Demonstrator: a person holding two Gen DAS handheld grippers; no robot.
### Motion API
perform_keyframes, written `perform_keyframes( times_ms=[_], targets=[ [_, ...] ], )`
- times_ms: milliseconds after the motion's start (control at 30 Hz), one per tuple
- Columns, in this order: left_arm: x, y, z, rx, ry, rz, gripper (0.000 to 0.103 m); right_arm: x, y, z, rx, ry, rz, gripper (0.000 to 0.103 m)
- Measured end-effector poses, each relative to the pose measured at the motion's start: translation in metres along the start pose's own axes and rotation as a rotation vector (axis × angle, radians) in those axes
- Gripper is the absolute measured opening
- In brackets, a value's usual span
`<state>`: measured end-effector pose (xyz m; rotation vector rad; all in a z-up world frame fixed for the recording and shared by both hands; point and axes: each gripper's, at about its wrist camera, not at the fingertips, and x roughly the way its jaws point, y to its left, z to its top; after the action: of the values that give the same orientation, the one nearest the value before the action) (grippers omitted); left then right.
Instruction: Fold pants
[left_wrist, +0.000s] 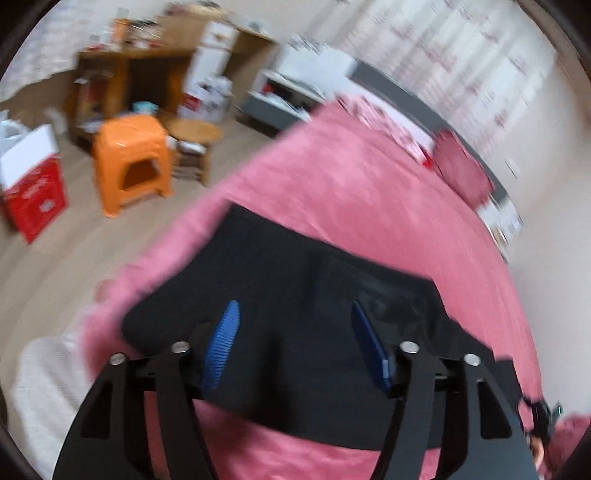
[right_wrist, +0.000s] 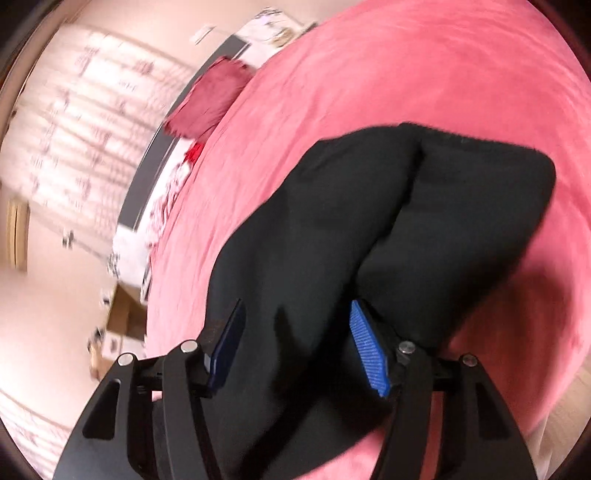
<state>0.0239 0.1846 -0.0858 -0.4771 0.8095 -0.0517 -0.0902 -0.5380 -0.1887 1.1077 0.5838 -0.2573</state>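
- Plainly, the pants (left_wrist: 295, 295) lie on the pink bed (left_wrist: 369, 184), a dark, flat bundle near its near edge, toward the corner that faces the floor with the orange stool (left_wrist: 129, 166).
- In the right wrist view the pants (right_wrist: 332, 240) show a deep crease running down the middle, two thick lobes either side of it; I judge this a garment already doubled over at least once.
- The left gripper (left_wrist: 295, 343) hangs over the pants with its blue pads (left_wrist: 221, 347) spread apart; no cloth is pinched between them.
- The right gripper (right_wrist: 297, 343) likewise stands with its pads (right_wrist: 369, 350) spread; the cloth is behind and below the gap, and I see nothing clamped.
- Both views are blurred, so fine seams, waistband and hems cannot be told apart.
- Handling, as a judgement: the cloth looks soft, limp and fairly thick, light enough for one pinch to lift, but it will sag and drag if taken at one point only.
- It will not hold a shape by itself; a fold stays only if laid down flat and let go gently.
- The pink cover looks plush, so the pants may cling to it rather than slide.
- Where to take hold: at two corners of one short edge, one gripper to each, pinching through all layers so that none peels off.
- The thick folded edge beside the crease is the bulkier bite; the pads would need to stay wide to get over it.
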Motion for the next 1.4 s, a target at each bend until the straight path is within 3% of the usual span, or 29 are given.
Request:
perform_keyframes(
  times_ms=[100,233,367,433,567,700,800,900,933,967,1033,1100,1133,1200,1300,1400],
  targets=[
    [0.035,-0.027,-0.006,0.078,0.08,-0.028,0.065,0.012,0.001,0.018,0.011,-0.021,-0.002,0.051],
    [0.089,-0.056,-0.016,0.188,0.163,-0.015,0.065,0.023,-0.005,0.033,0.04,-0.044,-0.059,0.007],
    [0.115,-0.067,-0.023,0.24,0.165,0.045,0.074,-0.006,0.005,0.029,-0.019,-0.112,-0.05,0.007],
    [0.117,-0.07,-0.025,0.251,0.162,0.038,0.08,-0.019,0.008,0.021,-0.05,-0.13,-0.064,0.007],
    [0.121,-0.071,-0.029,0.268,0.164,0.043,0.08,-0.028,-0.016,0.011,-0.005,-0.109,-0.117,0.006],
    [0.118,-0.07,-0.03,0.27,0.161,0.044,0.081,-0.027,-0.033,-0.001,0.063,-0.113,-0.105,0.007],
    [0.118,-0.071,-0.031,0.277,0.163,0.044,0.081,-0.036,-0.029,-0.005,0.07,-0.129,-0.129,0.011],
    [0.116,-0.073,-0.031,0.281,0.167,0.049,0.081,-0.06,-0.008,-0.006,-0.007,-0.223,-0.257,0.035],
    [0.115,-0.073,-0.031,0.277,0.168,0.049,0.081,-0.066,0.005,-0.01,-0.048,-0.271,-0.303,0.053],
    [0.113,-0.073,-0.031,0.267,0.168,0.048,0.081,-0.074,0.023,-0.014,-0.12,-0.343,-0.351,0.063],
    [0.109,-0.073,-0.029,0.233,0.161,0.039,0.081,-0.075,0.064,-0.025,-0.284,-0.4,-0.359,0.063],
    [0.104,-0.074,-0.027,0.204,0.154,0.011,0.081,-0.061,0.096,-0.039,-0.429,-0.372,-0.328,0.063],
    [0.102,-0.077,-0.026,0.199,0.149,0.0,0.081,-0.042,0.12,-0.054,-0.546,-0.304,-0.288,0.063],
    [0.101,-0.085,-0.026,0.21,0.147,-0.02,0.081,-0.01,0.146,-0.08,-0.658,-0.195,-0.22,0.062],
    [0.105,-0.108,-0.026,0.281,0.16,-0.051,0.078,0.035,0.163,-0.114,-0.727,-0.065,-0.158,0.051],
    [0.113,-0.131,-0.024,0.369,0.172,-0.064,0.061,0.072,0.163,-0.135,-0.736,0.034,-0.161,0.041]
  ],
)
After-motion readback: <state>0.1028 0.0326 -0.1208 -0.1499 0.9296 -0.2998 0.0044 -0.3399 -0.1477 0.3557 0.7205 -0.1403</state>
